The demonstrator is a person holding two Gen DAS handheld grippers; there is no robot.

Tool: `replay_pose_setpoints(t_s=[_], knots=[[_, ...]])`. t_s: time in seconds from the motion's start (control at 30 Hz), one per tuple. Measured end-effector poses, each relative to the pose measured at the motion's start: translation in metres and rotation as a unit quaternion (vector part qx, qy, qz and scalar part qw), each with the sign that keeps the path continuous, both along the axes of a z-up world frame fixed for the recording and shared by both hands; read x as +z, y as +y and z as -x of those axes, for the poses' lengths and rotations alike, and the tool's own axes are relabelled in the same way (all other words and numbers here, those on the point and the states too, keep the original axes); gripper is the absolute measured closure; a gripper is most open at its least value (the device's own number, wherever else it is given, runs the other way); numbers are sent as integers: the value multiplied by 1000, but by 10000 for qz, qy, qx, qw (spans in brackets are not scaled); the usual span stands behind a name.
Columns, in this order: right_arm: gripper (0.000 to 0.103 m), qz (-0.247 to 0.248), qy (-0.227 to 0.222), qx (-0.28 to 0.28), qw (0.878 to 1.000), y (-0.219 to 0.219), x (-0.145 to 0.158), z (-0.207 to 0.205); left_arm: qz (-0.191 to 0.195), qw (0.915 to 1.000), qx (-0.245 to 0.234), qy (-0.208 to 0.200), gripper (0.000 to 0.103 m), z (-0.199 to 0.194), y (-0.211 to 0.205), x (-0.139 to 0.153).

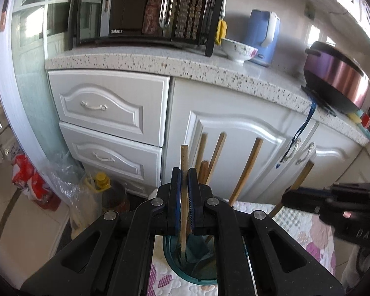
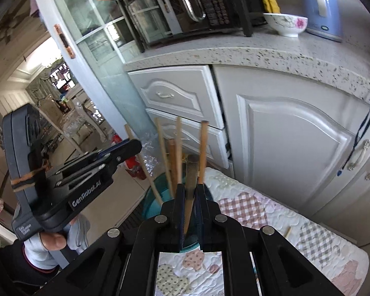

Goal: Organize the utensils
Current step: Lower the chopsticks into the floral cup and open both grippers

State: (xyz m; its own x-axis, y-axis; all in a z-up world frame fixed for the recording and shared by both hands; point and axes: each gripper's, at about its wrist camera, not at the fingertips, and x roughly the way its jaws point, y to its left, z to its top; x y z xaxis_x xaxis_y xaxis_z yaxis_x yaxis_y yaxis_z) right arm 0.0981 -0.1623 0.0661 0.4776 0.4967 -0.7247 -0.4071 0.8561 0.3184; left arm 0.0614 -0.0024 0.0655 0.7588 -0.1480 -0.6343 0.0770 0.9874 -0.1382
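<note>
The left gripper (image 1: 185, 180) is closed on one wooden chopstick (image 1: 184, 162), which stands almost upright between its blue pads, and the lower end of this stick goes down into the teal holder (image 1: 197, 280) directly below the fingers. Just ahead of this gripper and a little to its right, several other chopsticks (image 1: 246, 167) lean out of the same holder (their tips fan toward the white cabinet door (image 1: 236, 133) behind). The holder stands on a quilted cloth (image 2: 259, 212) with checked patches. Farther right, the right gripper (image 2: 190, 192) is closed on a flat wooden utensil (image 2: 191, 180), held upright just above the rim of the holder, with the leaning chopsticks close in front of its fingers. One loose small stick (image 2: 287, 231) lies on the cloth, to the right of this gripper.
</note>
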Motion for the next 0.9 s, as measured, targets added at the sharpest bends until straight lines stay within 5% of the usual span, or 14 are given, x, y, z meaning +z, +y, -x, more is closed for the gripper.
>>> replay_pose_setpoints(t_s=[0.2,0.27,0.33,0.9], knots=[[94,47,34,-198,9998,-8,-6,-5,-7,10000,20,76,99,-3,-2,-6],[75,60,17,-185,9998,-9,-5,-4,11,9999,43,134,99,-4,-1,-5],[67,-5,12,-175,9998,-10,-4,-3,63,9998,41,188,99,-4,0,-5],[63,14,-138,-324,9994,-25,6,30,36,9998,-60,205,81,22,-9,4]])
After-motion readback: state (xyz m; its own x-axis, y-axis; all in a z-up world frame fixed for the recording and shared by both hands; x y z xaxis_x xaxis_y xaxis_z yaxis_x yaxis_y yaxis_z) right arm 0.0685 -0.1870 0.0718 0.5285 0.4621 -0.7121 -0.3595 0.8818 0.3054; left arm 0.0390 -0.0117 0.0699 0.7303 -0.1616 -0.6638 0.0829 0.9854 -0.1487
